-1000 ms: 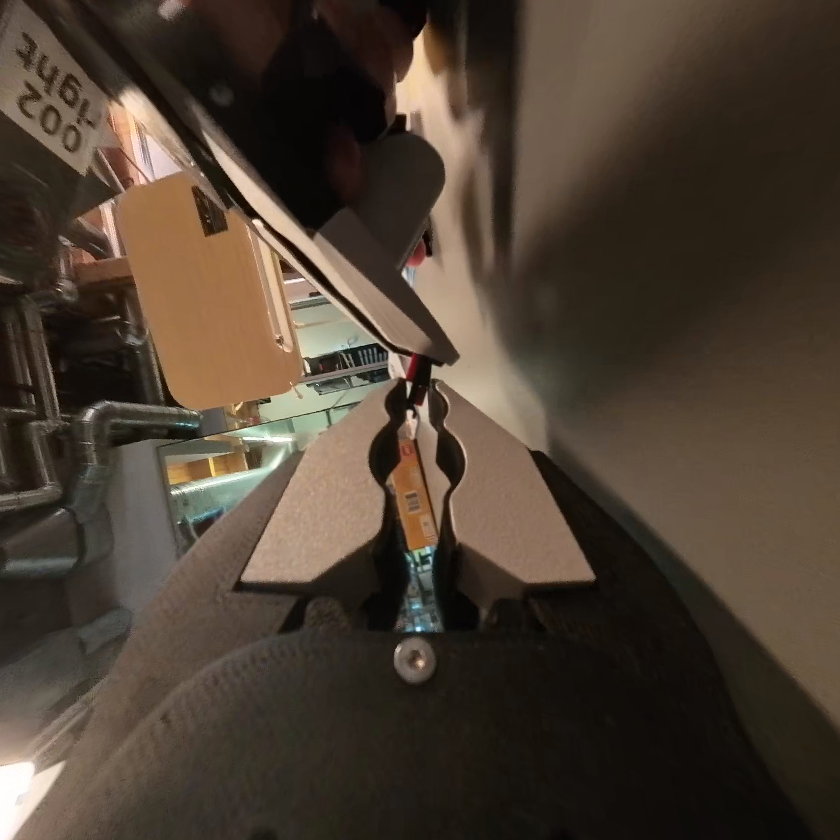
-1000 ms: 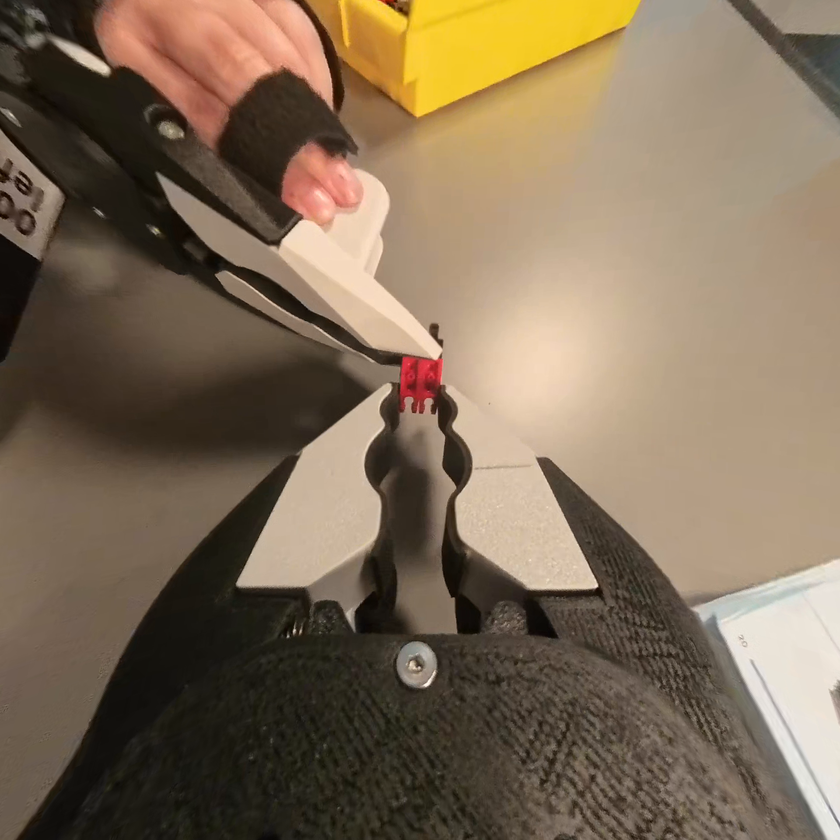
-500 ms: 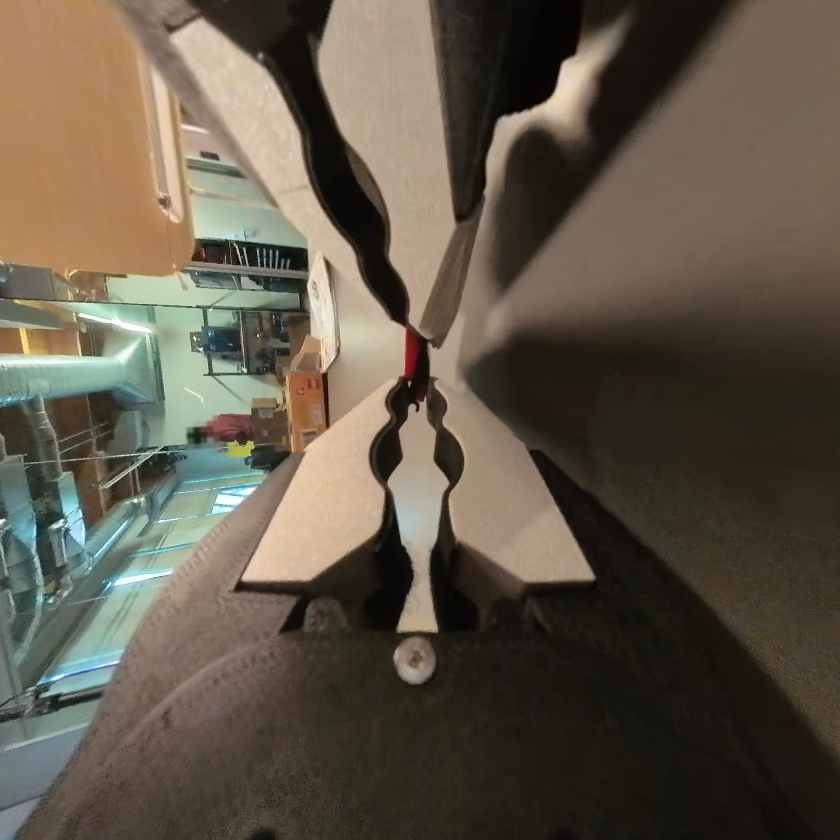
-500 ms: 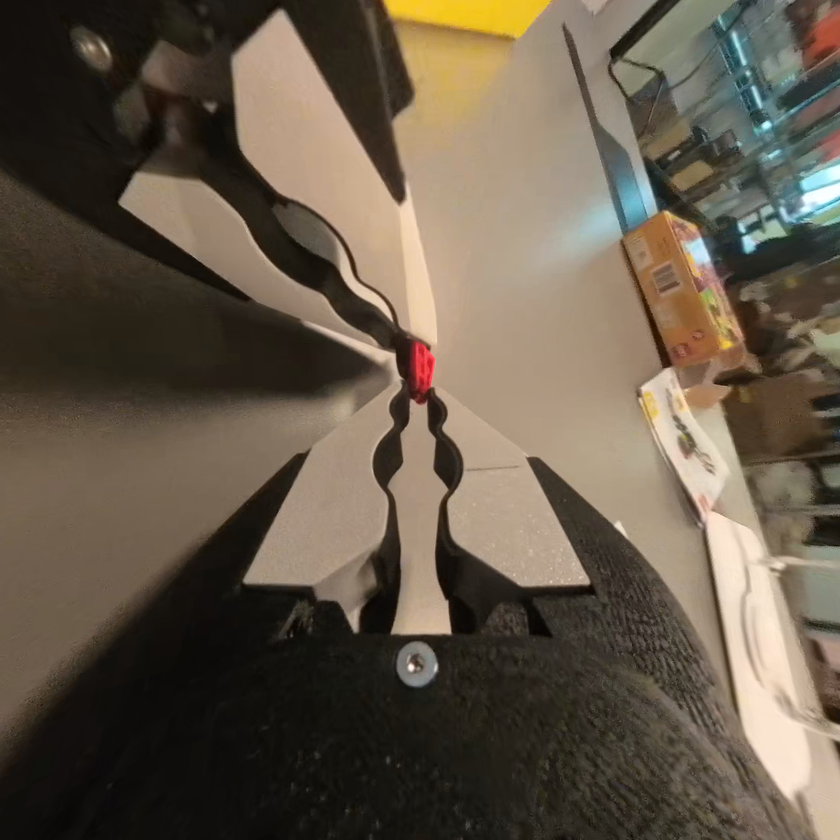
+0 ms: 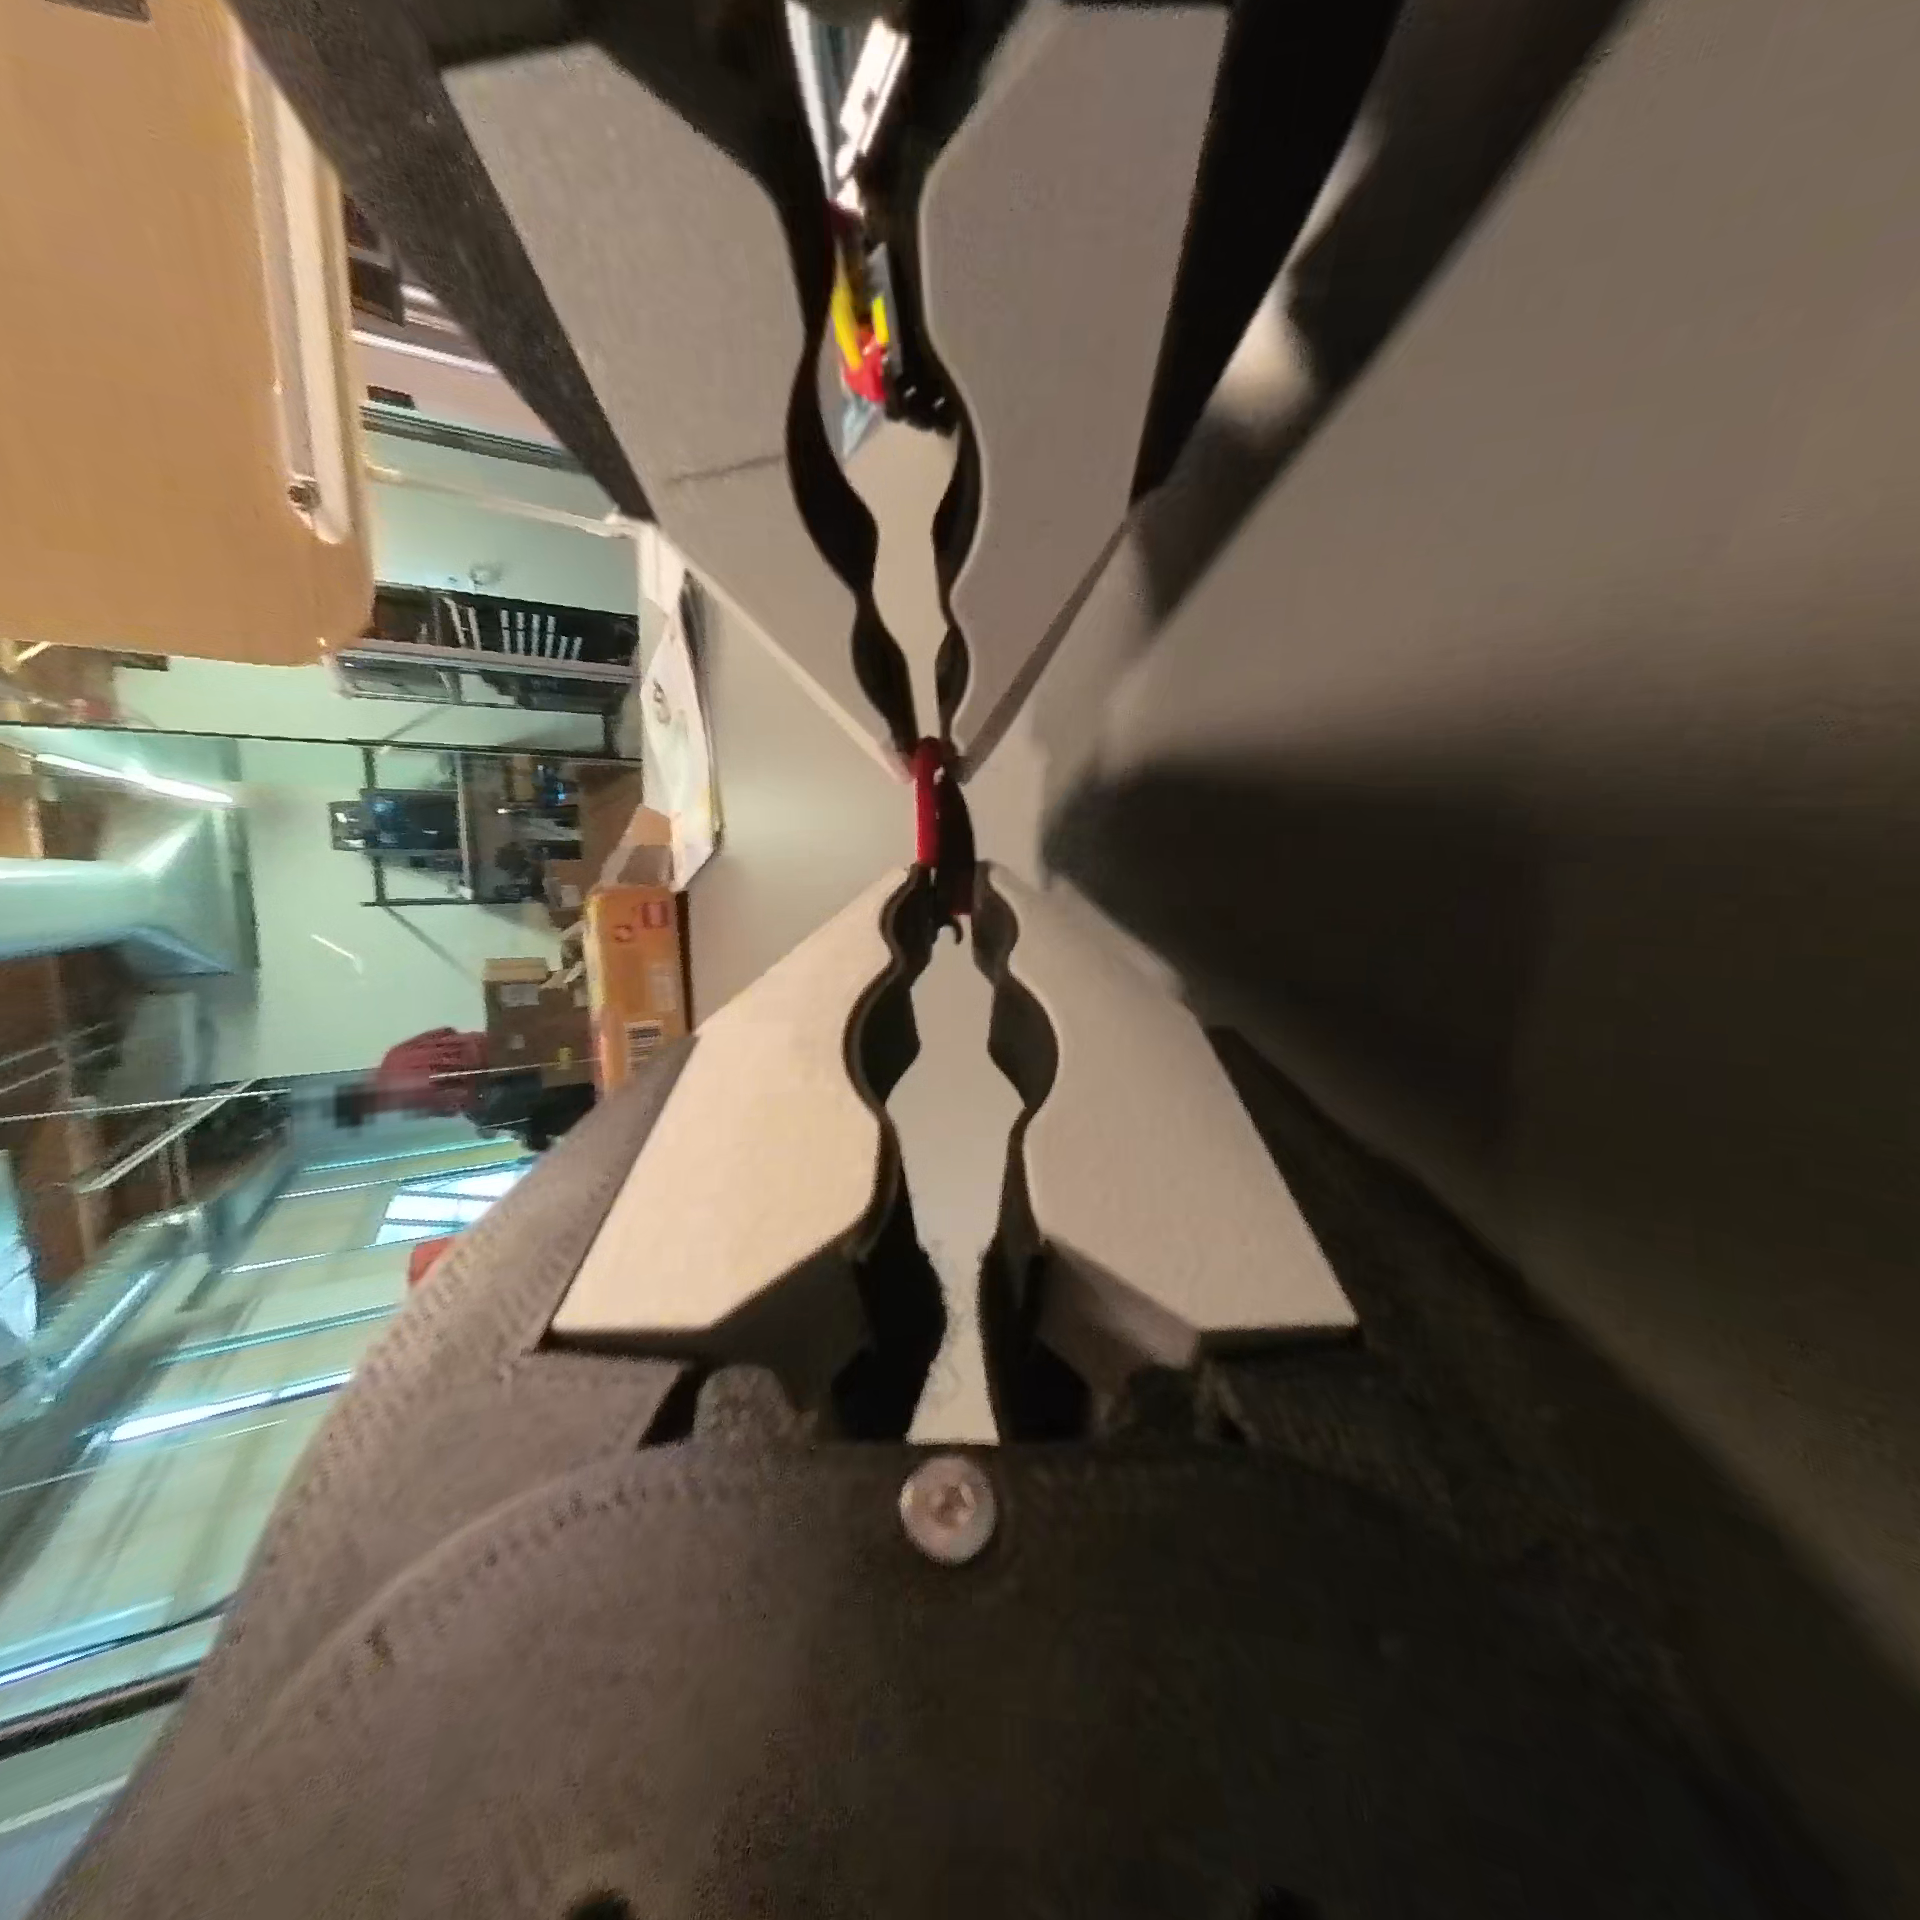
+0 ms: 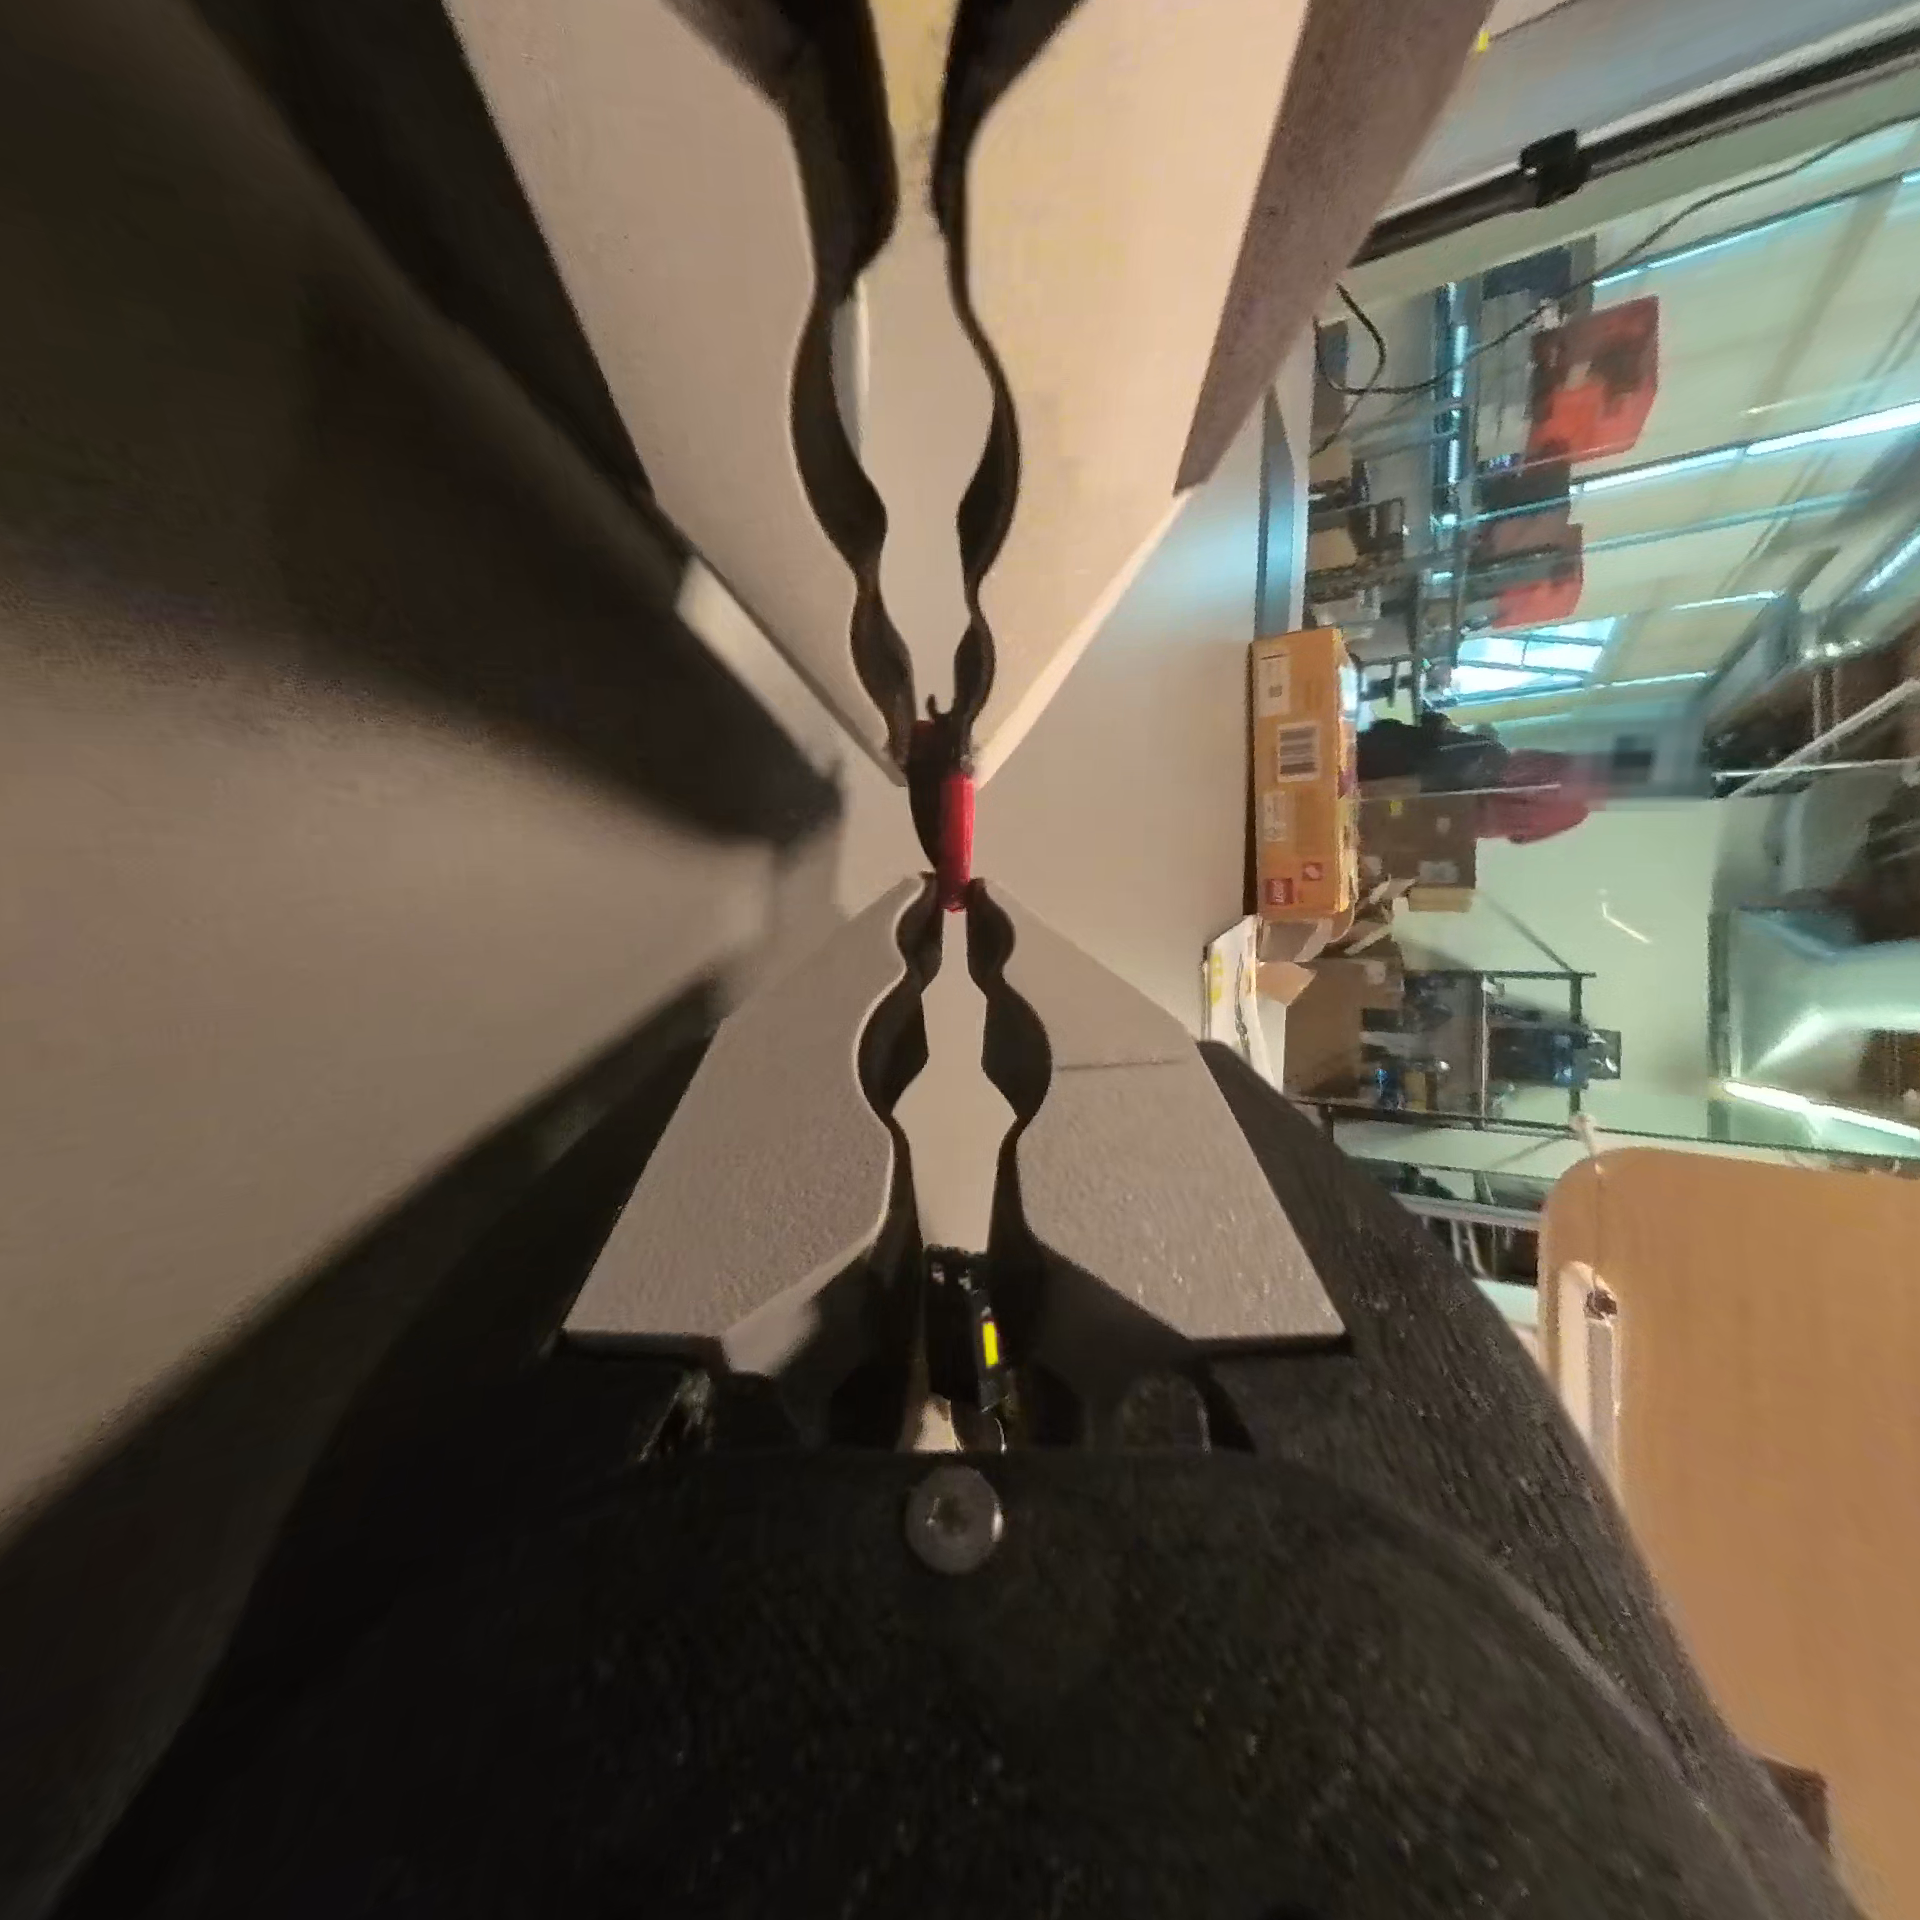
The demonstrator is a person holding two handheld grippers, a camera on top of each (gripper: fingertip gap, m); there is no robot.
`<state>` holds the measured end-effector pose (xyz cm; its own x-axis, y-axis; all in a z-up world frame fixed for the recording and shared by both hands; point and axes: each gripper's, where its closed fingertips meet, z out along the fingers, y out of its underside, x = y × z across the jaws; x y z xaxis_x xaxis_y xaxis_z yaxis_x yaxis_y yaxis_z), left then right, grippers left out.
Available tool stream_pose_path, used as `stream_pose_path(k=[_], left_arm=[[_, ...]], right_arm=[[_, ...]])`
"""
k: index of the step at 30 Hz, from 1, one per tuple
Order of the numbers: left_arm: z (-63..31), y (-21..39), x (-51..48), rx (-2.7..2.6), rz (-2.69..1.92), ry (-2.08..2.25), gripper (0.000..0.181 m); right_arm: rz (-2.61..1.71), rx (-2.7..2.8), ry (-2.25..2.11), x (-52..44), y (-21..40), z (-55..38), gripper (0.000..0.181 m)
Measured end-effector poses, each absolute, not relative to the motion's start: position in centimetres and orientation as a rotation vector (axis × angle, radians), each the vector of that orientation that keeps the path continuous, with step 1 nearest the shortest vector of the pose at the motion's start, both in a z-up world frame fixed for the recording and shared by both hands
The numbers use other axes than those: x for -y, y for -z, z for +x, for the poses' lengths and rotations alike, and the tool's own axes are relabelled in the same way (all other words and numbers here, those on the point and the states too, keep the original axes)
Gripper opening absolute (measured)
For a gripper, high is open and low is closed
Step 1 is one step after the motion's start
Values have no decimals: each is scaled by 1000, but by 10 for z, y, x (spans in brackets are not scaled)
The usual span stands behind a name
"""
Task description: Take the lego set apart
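Brick pinched between both grippers, tip to tip | left gripper clamped on one end | right gripper clamped on other end | brick small, red, seen edge-on, off table

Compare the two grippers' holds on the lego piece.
The left gripper grips the dark end of the red lego piece; the right gripper grips its red end. The right gripper's finger shows a seam line; the left gripper's fingers look plain. Both are shut on it, tip to tip.

Grippers tip-to-tip — red piece between
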<state>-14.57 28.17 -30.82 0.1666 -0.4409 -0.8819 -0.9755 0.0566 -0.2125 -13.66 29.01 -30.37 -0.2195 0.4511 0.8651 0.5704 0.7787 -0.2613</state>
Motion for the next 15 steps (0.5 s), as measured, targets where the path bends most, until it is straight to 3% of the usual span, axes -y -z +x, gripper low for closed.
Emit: stream_pose_path(k=[5,9,15], left_arm=[[-150,305,-281,-1475,-1435,-886,7],[-141,313,-274,-1564,-1347,-928,6],[-151,315,-283,-1368,-1582,-731,6]], right_arm=[[-949,1794,-48,-289,301,-140,2],[-1133,1508,-414,-305,253,-131,1],[-1153,1602,-428,-302,275,-131,2]])
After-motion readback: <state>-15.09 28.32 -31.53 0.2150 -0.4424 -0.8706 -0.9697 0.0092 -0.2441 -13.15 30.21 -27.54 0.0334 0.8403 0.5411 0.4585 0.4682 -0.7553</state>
